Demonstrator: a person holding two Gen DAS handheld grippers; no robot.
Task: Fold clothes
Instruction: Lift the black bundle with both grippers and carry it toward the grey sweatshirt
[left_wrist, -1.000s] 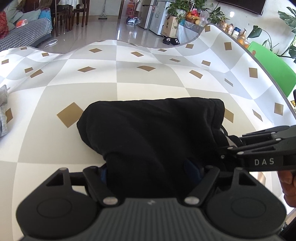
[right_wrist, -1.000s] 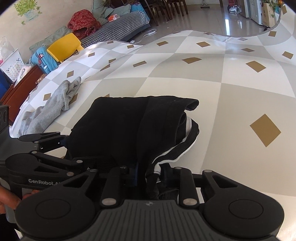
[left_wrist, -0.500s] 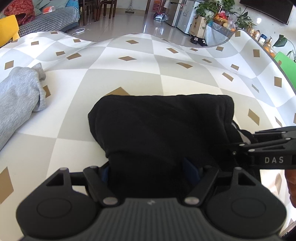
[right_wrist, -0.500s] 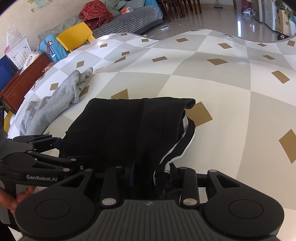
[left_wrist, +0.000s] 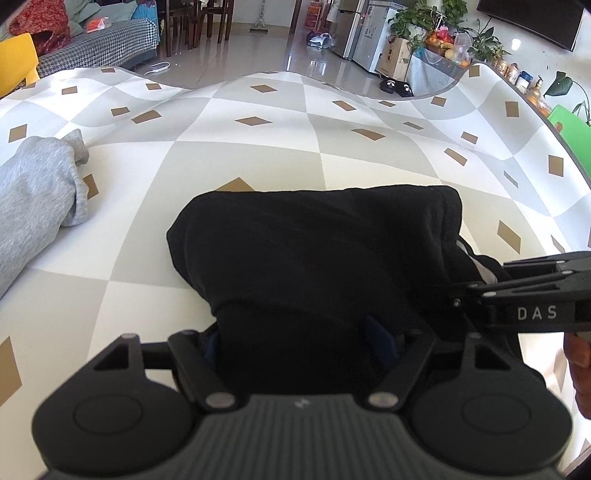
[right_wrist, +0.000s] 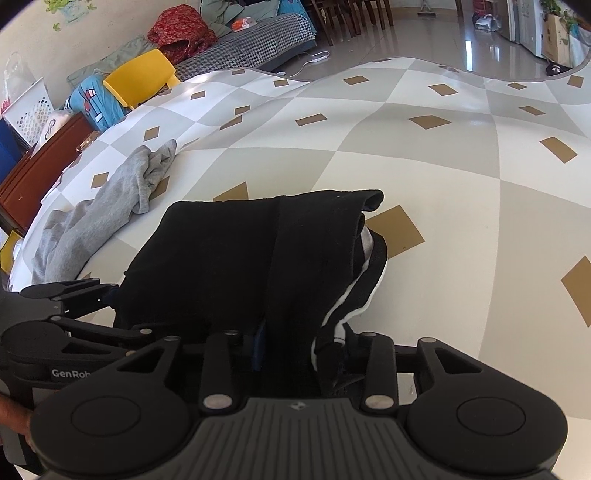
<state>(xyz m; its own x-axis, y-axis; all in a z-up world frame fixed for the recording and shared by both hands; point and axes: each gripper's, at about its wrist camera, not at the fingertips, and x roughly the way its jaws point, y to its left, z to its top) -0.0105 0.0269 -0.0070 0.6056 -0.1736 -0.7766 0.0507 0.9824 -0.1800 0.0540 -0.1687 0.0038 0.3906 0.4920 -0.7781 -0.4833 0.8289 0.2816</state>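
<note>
Black garment nearly folded; grey one still waits.
Both the left gripper (left_wrist: 299, 339) and right gripper (right_wrist: 295, 350) have jaws clamped on the black garment (left_wrist: 317, 258), the jaws having just been closing, on the checked surface (left_wrist: 240, 155); the grey garment (right_wrist: 99, 206) lies crumpled just beside it, unfolded.

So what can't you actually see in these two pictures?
- Left claw tips, left wrist view: buried under the black garment, so the grip is unclear.
- Right claw tips, right wrist view: the same garment covers them.
- Grey garment, left wrist view: cut off by the left edge.
- The garment's inner folds: only a white trim shows.
- The person: just fingers at the frame edge.
</note>
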